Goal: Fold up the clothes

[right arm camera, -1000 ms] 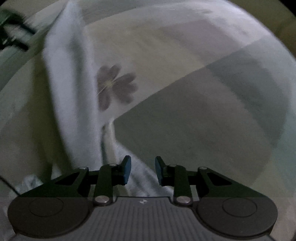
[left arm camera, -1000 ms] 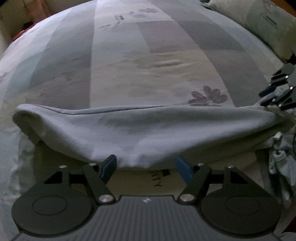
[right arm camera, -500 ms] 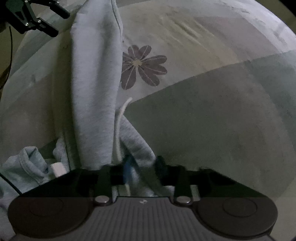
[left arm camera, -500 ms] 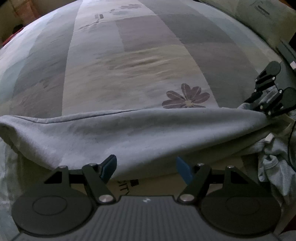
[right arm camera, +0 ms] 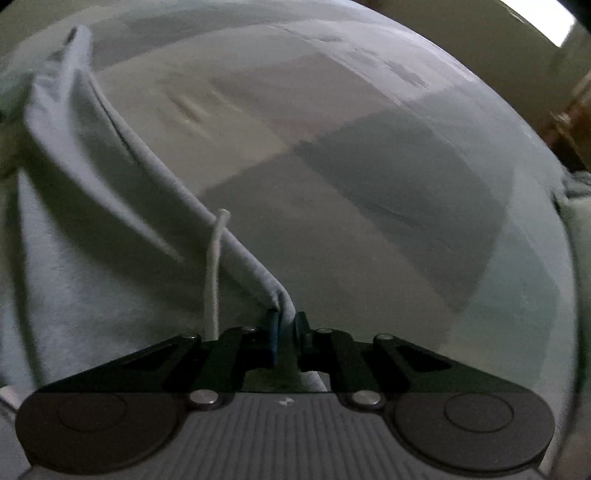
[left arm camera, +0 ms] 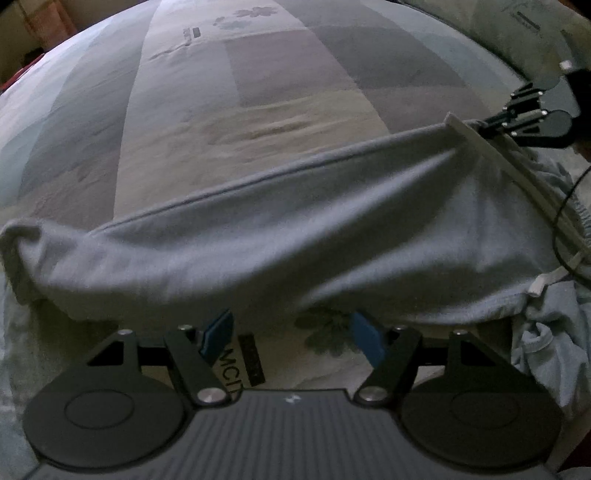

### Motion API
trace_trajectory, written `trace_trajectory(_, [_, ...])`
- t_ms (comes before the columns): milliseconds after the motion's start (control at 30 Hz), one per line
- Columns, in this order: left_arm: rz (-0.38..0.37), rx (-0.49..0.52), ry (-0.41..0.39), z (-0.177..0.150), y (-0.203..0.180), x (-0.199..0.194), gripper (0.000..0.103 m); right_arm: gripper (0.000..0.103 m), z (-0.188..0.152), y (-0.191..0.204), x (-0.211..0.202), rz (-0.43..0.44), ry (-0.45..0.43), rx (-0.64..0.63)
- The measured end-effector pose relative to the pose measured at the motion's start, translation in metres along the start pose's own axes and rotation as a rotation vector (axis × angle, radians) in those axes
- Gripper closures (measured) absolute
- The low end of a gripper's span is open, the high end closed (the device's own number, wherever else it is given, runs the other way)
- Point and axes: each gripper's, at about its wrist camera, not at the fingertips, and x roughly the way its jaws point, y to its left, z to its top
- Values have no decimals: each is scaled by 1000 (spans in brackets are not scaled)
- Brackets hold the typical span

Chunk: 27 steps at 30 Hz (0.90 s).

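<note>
A light grey garment with white drawstrings stretches across the bed in the left wrist view. My left gripper is open just in front of the garment's near edge, with blue pads apart and nothing between them. My right gripper is shut on the garment's ribbed hem and holds it lifted off the bed. It also shows at the far right of the left wrist view. A white drawstring hangs beside the hem.
The bed is covered by a patchwork sheet in grey, beige and pale blue blocks with flower prints. A pillow lies at the back right. More bunched grey cloth lies at the right. A black cable runs there.
My right gripper has closed on the garment's hem and lifted it up and back, raising the right end of the cloth. The left gripper has stayed open at the near edge.
</note>
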Motion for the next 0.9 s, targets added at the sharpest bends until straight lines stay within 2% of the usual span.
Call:
trace_trajectory(167, [-4,-27,-5,-3,5,2,31,90,-3,-5,15,-34,17,93])
trace_trajectory(200, [-4,-31,-2,-4,5,3,31,85,-3,-3,16,-29,25,110])
trace_trajectory(267, [-4,-29,2,-6,7,3,31,84,-4,-8,6,6,1,158])
trace_trajectory(367, [-8,-30,10,-9,9,5,31,74,-12,-26,-18,23,-45,234])
trace_trajectory(433, [-9,-41,16,-13,12,7,31,63,-24,-41,-26,-4,-37,277])
trace_trajectory(500, [-12,-53,21,-16,14,8,31,57,-39,-55,-28,-1,-2,308])
trace_trajectory(633, [-34,-72,32,-21,13,11,31,55,-67,-67,-19,55,78,339])
trace_trajectory(700, [-40,-66,40,-22,10,14,31,55,-76,-57,-10,33,105,313])
trace_trajectory(767, [-43,-70,55,-24,9,15,31,55,-78,-48,-1,-49,159,319])
trace_trajectory(900, [-36,-96,71,-28,13,15,31,55,-76,-36,-17,-28,89,389])
